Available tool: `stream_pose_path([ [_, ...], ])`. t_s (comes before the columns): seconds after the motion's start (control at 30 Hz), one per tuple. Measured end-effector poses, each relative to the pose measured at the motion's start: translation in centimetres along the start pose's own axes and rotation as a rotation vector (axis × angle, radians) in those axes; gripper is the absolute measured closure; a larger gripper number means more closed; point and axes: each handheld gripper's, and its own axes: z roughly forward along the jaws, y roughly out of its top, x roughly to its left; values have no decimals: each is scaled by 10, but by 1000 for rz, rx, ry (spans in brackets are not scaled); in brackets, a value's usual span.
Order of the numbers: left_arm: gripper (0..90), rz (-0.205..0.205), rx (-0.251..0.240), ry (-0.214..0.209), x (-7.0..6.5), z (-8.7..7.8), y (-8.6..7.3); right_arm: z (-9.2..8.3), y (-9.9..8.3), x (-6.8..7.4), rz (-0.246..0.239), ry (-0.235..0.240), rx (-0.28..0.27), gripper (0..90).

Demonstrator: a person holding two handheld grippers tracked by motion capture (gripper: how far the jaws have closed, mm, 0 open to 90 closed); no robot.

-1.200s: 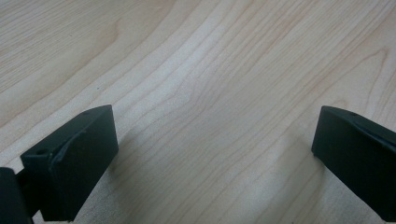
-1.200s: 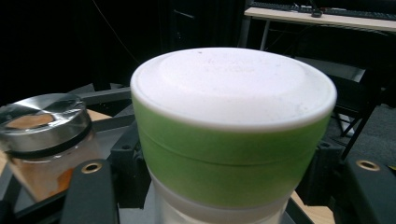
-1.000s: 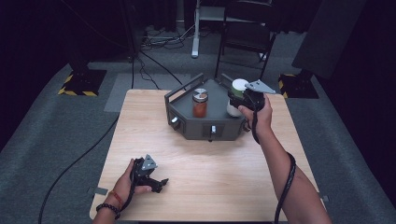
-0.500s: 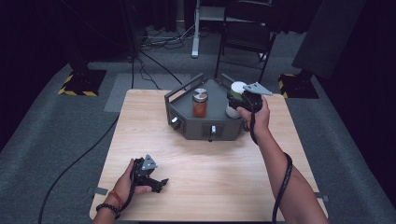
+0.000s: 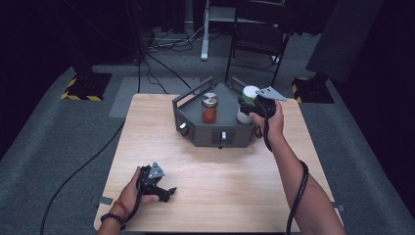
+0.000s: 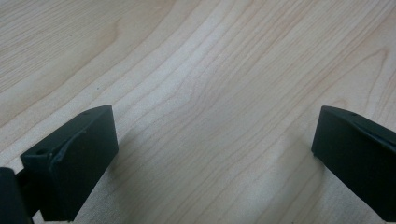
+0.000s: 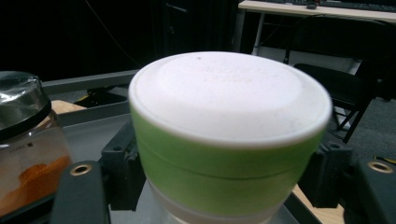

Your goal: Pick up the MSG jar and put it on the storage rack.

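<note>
Since the green-lidded jar [image 7: 229,140] looks like rigid, smooth plastic, light yet slippery, its ribbed lid band is the best hold. It stands on the grey tray [image 5: 215,134], between the right gripper [image 5: 250,105]'s loosening jaws, just opening; the left gripper [image 6: 212,154] rests wide open on the counter [image 5: 235,181].

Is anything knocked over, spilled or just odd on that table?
Nothing stands out. The spice jar and the white-lidded green jar stand upright on the grey tray, with no spill on the table. The right gripper has its jaws either side of the green jar.
</note>
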Motion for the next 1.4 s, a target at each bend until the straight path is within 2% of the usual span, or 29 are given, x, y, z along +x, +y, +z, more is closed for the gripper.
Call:
stream_pose_path([
  [0.23,3,-1,0,-1,0,0,0,-2,-3,2,-31,-8,1,223],
  [0.43,3,0,1,0,0,0,0,-7,-4,8,-69,-34,-6,86],
  [0.53,3,0,0,0,0,0,0,-10,-3,7,-90,-22,-2,64],
  [0.77,3,0,0,0,0,0,0,-17,1,6,-124,-27,4,51],
  [1.03,3,0,0,-2,0,0,0,-30,-3,1,-123,5,-13,50],
  [1.23,2,0,0,-2,0,0,0,-39,-13,-6,-100,34,-21,45],
  [1.4,2,0,0,-2,0,0,0,-46,-23,-9,-103,46,-25,34],
])
